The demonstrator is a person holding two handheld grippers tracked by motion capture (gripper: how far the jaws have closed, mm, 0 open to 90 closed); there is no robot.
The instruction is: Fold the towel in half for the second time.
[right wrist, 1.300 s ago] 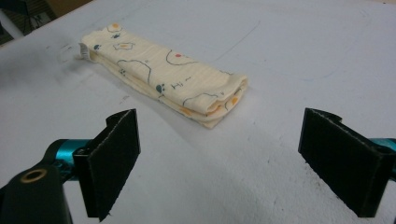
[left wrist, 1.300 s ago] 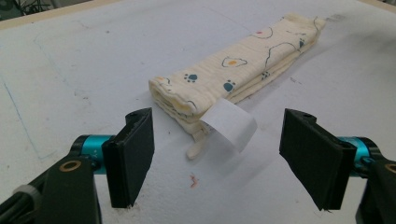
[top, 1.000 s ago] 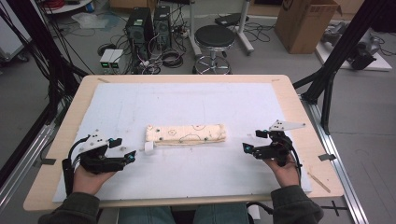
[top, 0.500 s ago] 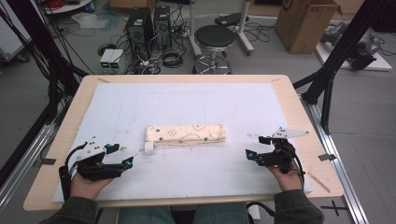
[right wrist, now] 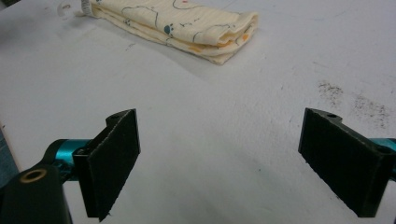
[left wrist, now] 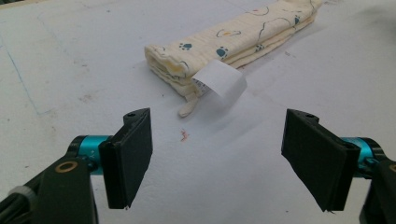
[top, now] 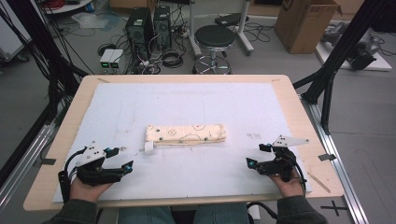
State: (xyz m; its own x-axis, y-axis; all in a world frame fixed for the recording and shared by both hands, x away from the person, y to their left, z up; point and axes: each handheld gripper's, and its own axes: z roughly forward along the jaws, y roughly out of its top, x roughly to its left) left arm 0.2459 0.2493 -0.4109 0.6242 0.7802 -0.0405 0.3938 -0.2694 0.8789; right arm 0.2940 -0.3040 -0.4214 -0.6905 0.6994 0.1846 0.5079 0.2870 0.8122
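Note:
A folded cream cloth (top: 185, 134) with a paw-print pattern lies in a long strip across the middle of the white mat; a white tag (top: 149, 147) sticks out at its left end. The left gripper view shows that cloth (left wrist: 233, 39) and tag (left wrist: 220, 81) ahead of the jaws. My left gripper (top: 119, 158) sits low near the front left of the mat, open and empty (left wrist: 219, 158). At the front right, my right gripper (top: 258, 155) is open and empty too (right wrist: 219, 161), with the cloth's right end (right wrist: 187, 28) well beyond it.
The white mat (top: 233, 102) covers most of a wooden table (top: 299, 112). Dark smudges (right wrist: 350, 100) mark the mat near the right gripper. Beyond the table's far edge stand a stool (top: 215, 39), computer towers (top: 149, 25) and a cardboard box (top: 306, 21).
Both grippers have drawn back toward the table's front edge, away from the cloth. The cloth has not moved.

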